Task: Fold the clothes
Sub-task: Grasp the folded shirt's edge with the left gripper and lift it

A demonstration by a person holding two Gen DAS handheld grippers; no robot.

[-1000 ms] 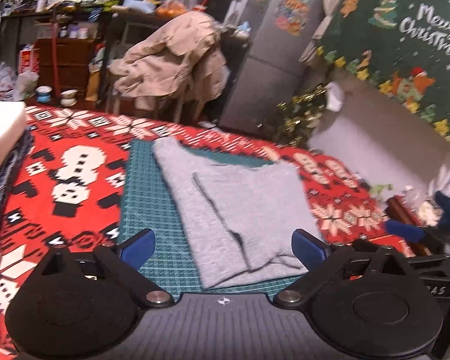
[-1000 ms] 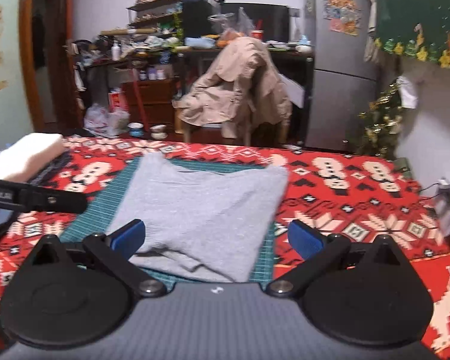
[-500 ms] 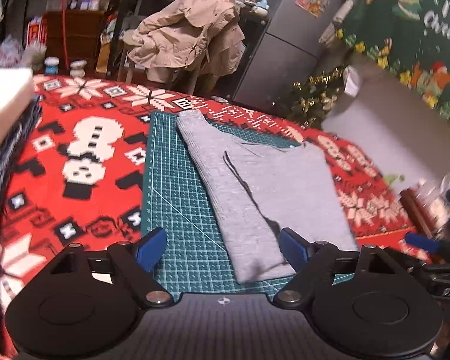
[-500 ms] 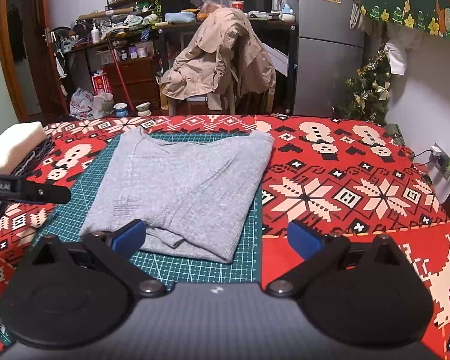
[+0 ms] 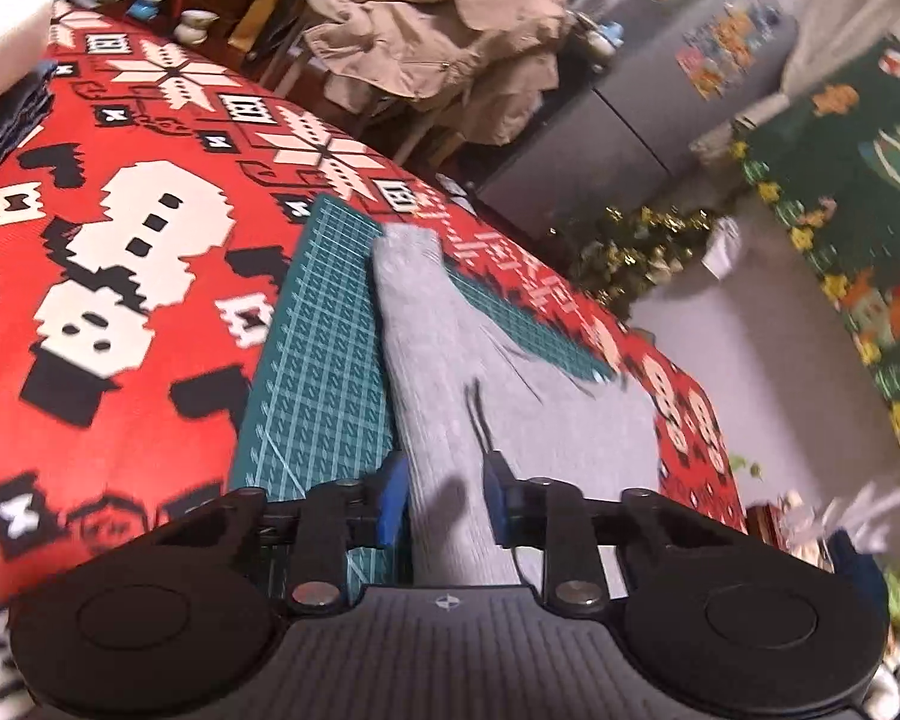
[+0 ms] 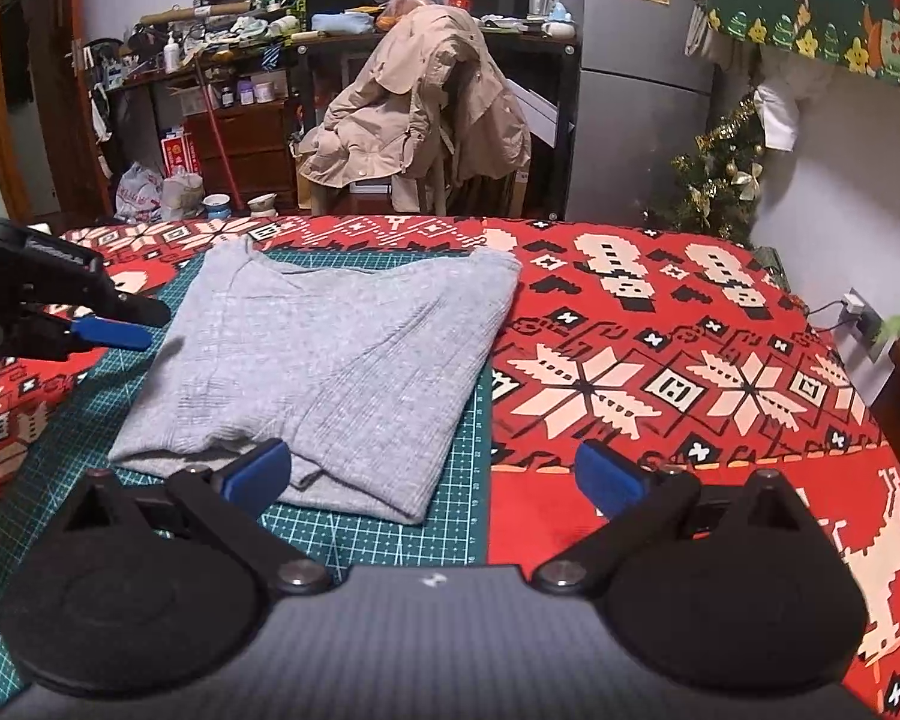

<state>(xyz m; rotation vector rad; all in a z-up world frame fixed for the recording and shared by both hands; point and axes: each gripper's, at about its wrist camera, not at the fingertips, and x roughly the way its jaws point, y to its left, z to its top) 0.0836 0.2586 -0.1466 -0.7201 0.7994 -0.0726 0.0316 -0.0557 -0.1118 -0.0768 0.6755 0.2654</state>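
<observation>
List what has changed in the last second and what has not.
The left gripper dropped toward the grey garment and narrowed its jaws around the left edge; whether it actually pinches the fabric cannot be told. The right gripper drew back slightly, jaws wide open. The garment stayed folded on the green cutting mat.

Through the right wrist camera, I see the folded grey knit garment (image 6: 330, 360) lying on the green gridded cutting mat (image 6: 390, 531). The mat lies on the red snowman-patterned tablecloth (image 6: 690, 360). My left gripper (image 6: 144, 327) sits at the garment's nine o'clock edge. My right gripper (image 6: 432, 474) is at its six o'clock, with one finger over the near hem. Behind the table at twelve o'clock stands the chair draped with a beige jacket (image 6: 420, 120), and the small tinsel-hung Christmas tree (image 6: 720, 180) is at two o'clock. In the left wrist view, the pile of dark folded fabric with a white slab on top (image 5: 6, 48) rests on the cloth at ten o'clock.
</observation>
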